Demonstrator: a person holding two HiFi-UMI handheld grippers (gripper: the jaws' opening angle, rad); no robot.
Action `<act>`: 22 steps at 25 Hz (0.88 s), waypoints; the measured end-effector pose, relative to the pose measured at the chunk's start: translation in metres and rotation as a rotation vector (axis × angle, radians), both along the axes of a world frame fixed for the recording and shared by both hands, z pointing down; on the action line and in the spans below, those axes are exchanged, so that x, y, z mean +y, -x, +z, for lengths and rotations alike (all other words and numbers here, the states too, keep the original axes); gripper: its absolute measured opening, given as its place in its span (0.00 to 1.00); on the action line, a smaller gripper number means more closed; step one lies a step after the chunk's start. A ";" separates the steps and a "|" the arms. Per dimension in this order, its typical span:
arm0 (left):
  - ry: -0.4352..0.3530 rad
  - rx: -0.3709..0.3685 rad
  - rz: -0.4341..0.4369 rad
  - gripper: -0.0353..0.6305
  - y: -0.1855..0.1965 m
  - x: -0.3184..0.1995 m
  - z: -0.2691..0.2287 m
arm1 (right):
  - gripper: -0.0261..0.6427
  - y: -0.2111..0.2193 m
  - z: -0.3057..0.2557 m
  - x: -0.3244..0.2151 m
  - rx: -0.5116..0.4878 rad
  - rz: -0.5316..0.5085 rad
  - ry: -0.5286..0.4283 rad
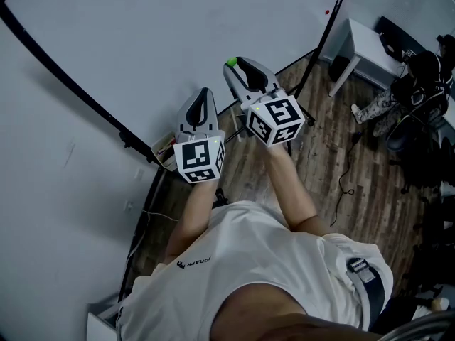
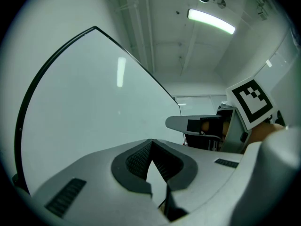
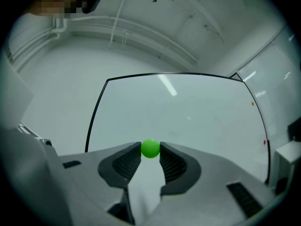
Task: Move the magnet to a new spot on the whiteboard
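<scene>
A round green magnet (image 3: 150, 148) sits pinched between the tips of my right gripper (image 3: 150, 150), which is shut on it. In the head view the green magnet (image 1: 231, 62) shows at the tip of the right gripper (image 1: 233, 65), held just in front of the whiteboard (image 1: 178, 41). That whiteboard (image 3: 188, 121) fills the middle of the right gripper view. My left gripper (image 1: 203, 94) hangs lower and to the left, near the board's bottom edge. Its jaws (image 2: 151, 142) meet at the tips with nothing between them, beside the whiteboard (image 2: 89, 107).
A small red magnet (image 1: 327, 11) sticks on the board at the upper right. The board stands on a black frame (image 1: 85, 98) over a wood floor. A white table (image 1: 366, 45) and bags (image 1: 416, 91) stand to the right. A tray (image 1: 165, 155) hangs below the board.
</scene>
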State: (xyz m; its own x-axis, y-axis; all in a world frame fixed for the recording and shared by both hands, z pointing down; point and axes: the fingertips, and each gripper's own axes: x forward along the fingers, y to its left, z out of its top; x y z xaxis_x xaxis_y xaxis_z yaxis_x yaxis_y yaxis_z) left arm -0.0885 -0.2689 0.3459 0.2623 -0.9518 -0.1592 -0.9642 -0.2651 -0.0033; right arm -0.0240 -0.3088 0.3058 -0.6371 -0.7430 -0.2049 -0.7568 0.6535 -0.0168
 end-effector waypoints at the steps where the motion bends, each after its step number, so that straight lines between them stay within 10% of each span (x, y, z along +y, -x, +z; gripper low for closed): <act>1: -0.001 0.001 -0.002 0.06 0.000 0.000 -0.001 | 0.23 0.001 -0.001 -0.001 0.000 -0.002 -0.001; 22: 0.002 0.004 -0.030 0.06 0.016 0.002 0.004 | 0.23 0.013 -0.014 -0.024 0.012 0.010 -0.011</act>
State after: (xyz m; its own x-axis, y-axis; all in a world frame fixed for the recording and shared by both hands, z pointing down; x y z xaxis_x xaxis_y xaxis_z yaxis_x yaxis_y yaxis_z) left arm -0.1042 -0.2671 0.3501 0.2325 -0.9597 -0.1581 -0.9718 -0.2357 0.0015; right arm -0.0372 -0.3328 0.2917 -0.6319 -0.7474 -0.2053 -0.7636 0.6456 0.0000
